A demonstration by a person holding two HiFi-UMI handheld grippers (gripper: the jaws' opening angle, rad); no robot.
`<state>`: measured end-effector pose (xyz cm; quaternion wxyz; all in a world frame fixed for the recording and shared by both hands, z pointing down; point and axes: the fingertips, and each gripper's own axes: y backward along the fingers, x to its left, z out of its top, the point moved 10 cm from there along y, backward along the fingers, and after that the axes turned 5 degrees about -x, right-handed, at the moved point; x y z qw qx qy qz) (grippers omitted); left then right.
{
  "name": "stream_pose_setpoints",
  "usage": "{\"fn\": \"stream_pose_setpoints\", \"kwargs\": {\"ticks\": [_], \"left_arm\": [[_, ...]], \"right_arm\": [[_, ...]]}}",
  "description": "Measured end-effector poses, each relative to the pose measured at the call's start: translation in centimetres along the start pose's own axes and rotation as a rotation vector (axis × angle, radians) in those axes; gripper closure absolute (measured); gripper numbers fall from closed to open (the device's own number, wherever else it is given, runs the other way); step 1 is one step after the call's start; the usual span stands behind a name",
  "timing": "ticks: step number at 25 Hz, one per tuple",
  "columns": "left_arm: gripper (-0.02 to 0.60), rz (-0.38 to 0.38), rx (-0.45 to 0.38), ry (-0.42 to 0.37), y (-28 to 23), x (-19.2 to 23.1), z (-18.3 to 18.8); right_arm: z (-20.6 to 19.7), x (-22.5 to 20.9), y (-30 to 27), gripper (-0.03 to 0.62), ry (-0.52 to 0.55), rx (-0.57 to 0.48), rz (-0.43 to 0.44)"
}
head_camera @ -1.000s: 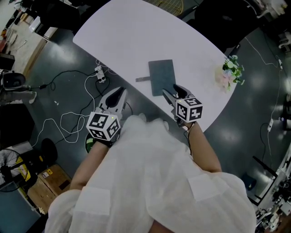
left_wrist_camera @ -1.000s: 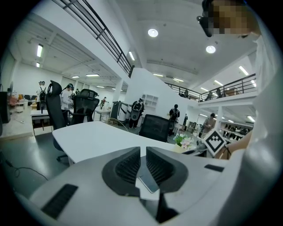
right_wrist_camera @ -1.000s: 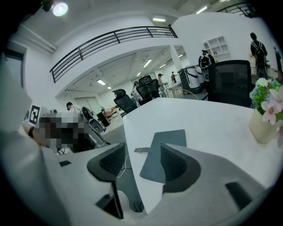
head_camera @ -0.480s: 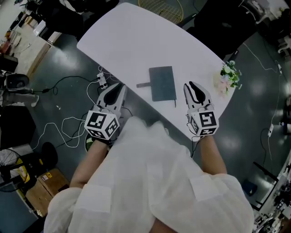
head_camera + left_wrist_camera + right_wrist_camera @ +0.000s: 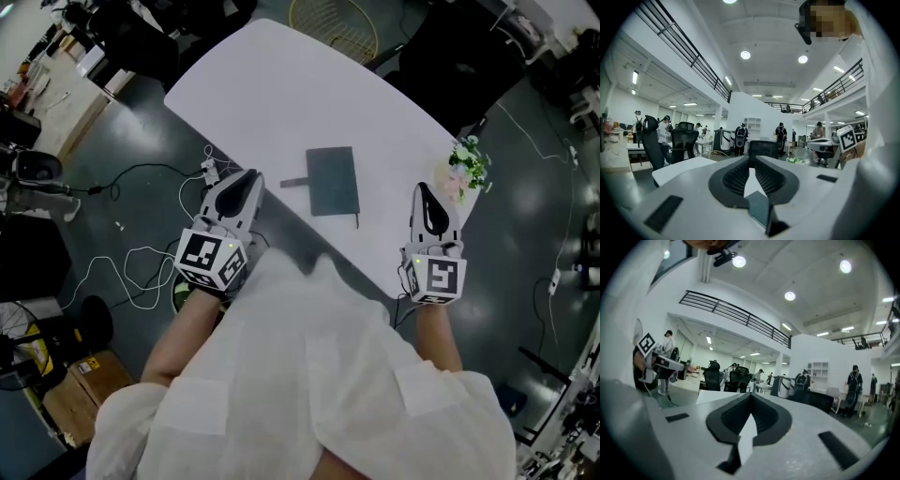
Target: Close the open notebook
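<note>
The dark grey notebook [image 5: 333, 180] lies closed and flat on the white table [image 5: 281, 84], with a thin strip [image 5: 292, 182] sticking out of its left edge. My left gripper [image 5: 250, 175] hovers at the table's near-left edge, left of the notebook, shut and holding nothing. In the left gripper view its fingertips [image 5: 750, 158] meet, and the notebook [image 5: 758, 209] shows below them. My right gripper [image 5: 423, 188] hangs right of the notebook, apart from it, shut and holding nothing. In the right gripper view its jaws [image 5: 751, 397] are together over the table [image 5: 747, 437].
A small bunch of flowers [image 5: 468, 165] stands at the table's right edge, close to my right gripper. A power strip [image 5: 210, 170] and loose cables [image 5: 131, 258] lie on the floor at the left. A round wire basket [image 5: 334, 28] sits beyond the table's far side.
My right gripper has left the notebook's near-right corner, swung right and upward, and its jaws have closed. The left gripper rose a little. The notebook has not moved.
</note>
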<state>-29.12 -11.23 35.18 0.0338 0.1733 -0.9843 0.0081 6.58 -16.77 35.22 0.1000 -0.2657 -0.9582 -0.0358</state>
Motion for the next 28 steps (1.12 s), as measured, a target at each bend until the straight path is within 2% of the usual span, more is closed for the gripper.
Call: {"fn": "stream_pose_setpoints", "kwargs": {"ticks": [3, 6, 21, 28], "left_arm": [[0.548, 0.003, 0.000, 0.001, 0.4, -0.4, -0.1], [0.548, 0.012, 0.000, 0.002, 0.8, -0.4, -0.2], [0.548, 0.111, -0.003, 0.006, 3.5, 1.6, -0.4], [0.548, 0.133, -0.002, 0.004, 4.3, 2.1, -0.4]], "right_arm": [[-0.4, 0.1, 0.2, 0.592, -0.127, 0.022, -0.029], [-0.4, 0.4, 0.1, 0.592, -0.171, 0.015, -0.033], [-0.6, 2.0, -1.8, 0.592, -0.190, 0.019, 0.043], [-0.7, 2.4, -2.3, 0.592, -0.185, 0.029, 0.062]]}}
